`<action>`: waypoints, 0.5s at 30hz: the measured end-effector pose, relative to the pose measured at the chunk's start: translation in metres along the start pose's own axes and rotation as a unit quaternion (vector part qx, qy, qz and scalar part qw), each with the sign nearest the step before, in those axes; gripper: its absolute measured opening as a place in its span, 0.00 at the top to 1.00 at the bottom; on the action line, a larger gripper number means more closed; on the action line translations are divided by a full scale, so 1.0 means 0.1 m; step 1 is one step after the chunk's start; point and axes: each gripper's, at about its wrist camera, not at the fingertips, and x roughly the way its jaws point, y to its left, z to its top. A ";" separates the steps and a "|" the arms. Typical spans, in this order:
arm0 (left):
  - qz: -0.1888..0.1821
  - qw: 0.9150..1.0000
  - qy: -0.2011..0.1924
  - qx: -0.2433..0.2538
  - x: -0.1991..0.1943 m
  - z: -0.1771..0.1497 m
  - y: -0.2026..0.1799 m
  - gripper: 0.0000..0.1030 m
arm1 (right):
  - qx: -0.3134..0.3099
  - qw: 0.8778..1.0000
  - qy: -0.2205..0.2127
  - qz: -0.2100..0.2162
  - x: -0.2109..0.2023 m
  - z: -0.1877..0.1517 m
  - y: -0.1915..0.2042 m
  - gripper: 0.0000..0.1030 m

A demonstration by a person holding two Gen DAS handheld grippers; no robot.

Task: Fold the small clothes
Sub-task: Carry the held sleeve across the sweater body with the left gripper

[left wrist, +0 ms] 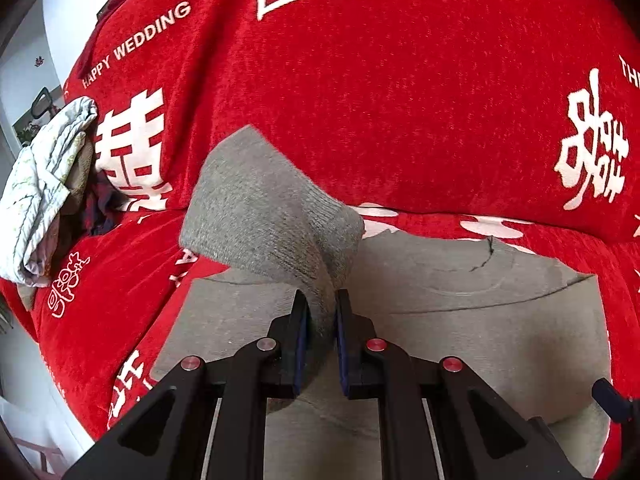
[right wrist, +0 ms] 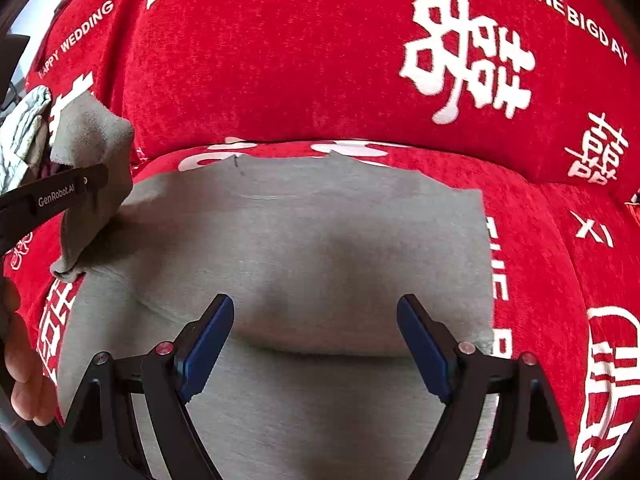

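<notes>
The gray shirt (right wrist: 304,240) lay flat on a red sofa cover (right wrist: 304,80) with white letters and signs on it. Most of the shirt was spread out on the seat, right under and in front of both grippers. One part of it — it looked like a sleeve (left wrist: 264,216) — was lifted up off the seat. The left gripper (left wrist: 322,312) was pinching that sleeve, with its two blue pads pressed tight on the gray cloth. The sleeve stood up above the pads and flopped over at the top. In the right wrist view, the same sleeve hung at the left side of the shirt. The right gripper (right wrist: 316,312) was spread wide — nothing was between its fingers. It hung just over the middle of the shirt. A small pile of pale clothes (left wrist: 44,192) sat on the sofa, off to the left, well apart from the shirt.
</notes>
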 end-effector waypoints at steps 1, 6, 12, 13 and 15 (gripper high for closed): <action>-0.003 1.000 0.001 0.001 -0.01 0.01 -0.03 0.90 | 0.001 1.000 0.000 -0.001 0.00 -0.01 -0.03 0.16; -0.010 1.000 -0.007 0.015 -0.09 0.02 -0.24 0.90 | 0.009 1.000 -0.001 -0.002 -0.03 -0.03 -0.17 0.16; -0.020 1.000 0.003 0.021 -0.04 -0.01 -0.43 0.90 | 0.017 1.000 0.001 -0.002 -0.04 -0.07 -0.31 0.16; -0.021 0.999 0.006 0.025 -0.04 -0.02 -0.48 0.90 | 0.020 1.000 0.001 -0.002 -0.05 -0.08 -0.35 0.16; -0.024 0.999 0.005 0.034 -0.05 -0.04 -0.56 0.90 | 0.029 1.000 0.000 -0.001 -0.06 -0.10 -0.43 0.16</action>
